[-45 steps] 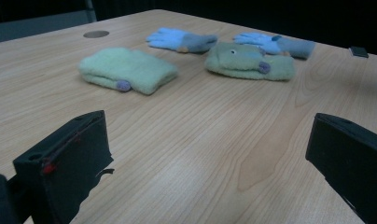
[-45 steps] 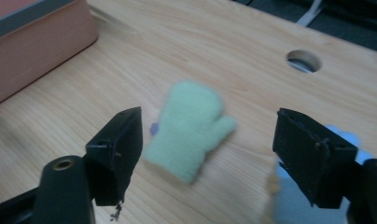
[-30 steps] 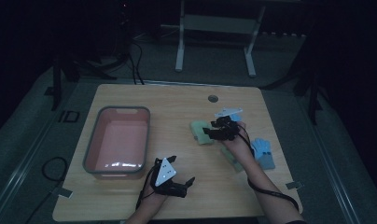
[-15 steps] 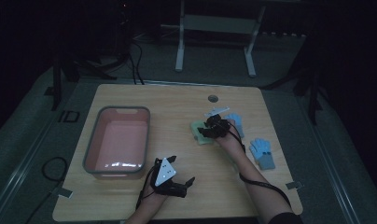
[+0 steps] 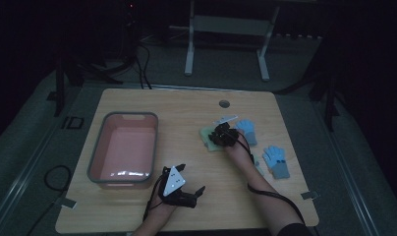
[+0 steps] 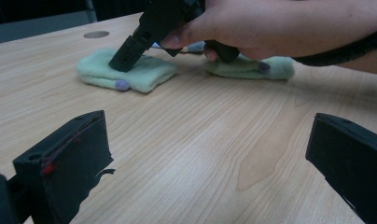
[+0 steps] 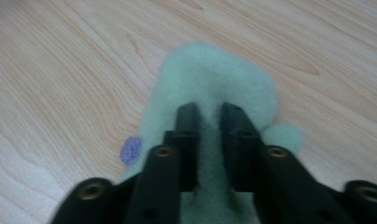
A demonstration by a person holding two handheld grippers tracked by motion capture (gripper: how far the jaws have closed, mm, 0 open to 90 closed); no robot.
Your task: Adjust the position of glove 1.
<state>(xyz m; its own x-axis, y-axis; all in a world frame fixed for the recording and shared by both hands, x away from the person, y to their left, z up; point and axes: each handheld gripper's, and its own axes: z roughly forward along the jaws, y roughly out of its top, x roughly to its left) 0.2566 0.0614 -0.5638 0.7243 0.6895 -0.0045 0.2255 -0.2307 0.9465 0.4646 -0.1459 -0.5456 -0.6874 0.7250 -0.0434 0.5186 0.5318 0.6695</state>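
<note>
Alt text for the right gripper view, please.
The right gripper pinches a fold of a fuzzy mint-green glove between its two black jaws, nearly shut. The glove, with a small purple fingertip patch, lies on a light wooden table.

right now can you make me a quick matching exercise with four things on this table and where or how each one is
Things:
1. green glove
2. pink tub
3. blue gloves
4. left gripper

States:
a. on the table's left side, nothing in it
b. pinched between the right gripper's jaws
c. jaws wide apart, holding nothing
d. lying on the table's right side

Pairs: 1-b, 2-a, 3-d, 4-c
</note>
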